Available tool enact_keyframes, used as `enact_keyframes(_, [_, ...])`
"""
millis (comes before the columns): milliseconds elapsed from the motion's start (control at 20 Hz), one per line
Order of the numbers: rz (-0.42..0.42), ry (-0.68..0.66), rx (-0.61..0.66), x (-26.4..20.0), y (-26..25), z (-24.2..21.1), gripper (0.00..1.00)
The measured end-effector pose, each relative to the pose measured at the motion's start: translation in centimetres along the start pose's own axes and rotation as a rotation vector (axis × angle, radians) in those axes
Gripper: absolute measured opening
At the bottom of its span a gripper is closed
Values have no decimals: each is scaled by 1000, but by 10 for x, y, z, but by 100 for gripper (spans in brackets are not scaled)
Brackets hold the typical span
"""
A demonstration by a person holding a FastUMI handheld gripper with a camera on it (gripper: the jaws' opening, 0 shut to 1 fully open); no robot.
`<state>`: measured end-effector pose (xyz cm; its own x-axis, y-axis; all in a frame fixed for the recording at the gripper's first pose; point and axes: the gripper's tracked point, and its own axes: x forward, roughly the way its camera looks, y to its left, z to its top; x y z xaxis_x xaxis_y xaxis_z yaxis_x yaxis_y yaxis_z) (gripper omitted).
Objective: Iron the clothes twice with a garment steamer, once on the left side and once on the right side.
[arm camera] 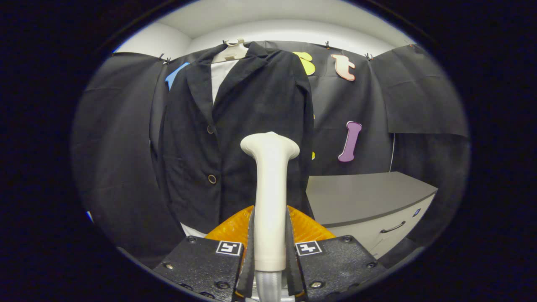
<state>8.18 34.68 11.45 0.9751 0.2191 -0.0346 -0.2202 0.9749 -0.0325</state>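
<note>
Between the fingers of the hand-held gripper (270, 260), clamped tight, sits the garment steamer (270, 197), head short of the hanging jacket (235, 138). Tall handle could twist, so steam might miss the fabric.

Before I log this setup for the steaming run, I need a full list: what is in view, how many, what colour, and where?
blazer: one, black, hanging beyond the fingers, two buttons.
hanger: one, cream, at the blazer's collar.
inner garment: one, white, inside the blazer's lapels.
cabinet: one, grey top, drawer handle, right of the blazer.
steamer head: one, cream, upright between the fingers.
gripper: one, fingers shut on the steamer head's handle.
</note>
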Motion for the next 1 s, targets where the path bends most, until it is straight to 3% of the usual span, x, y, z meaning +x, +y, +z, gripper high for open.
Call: enact_keyframes(1000, [-46, 262, -72, -5, 0, -138, 33])
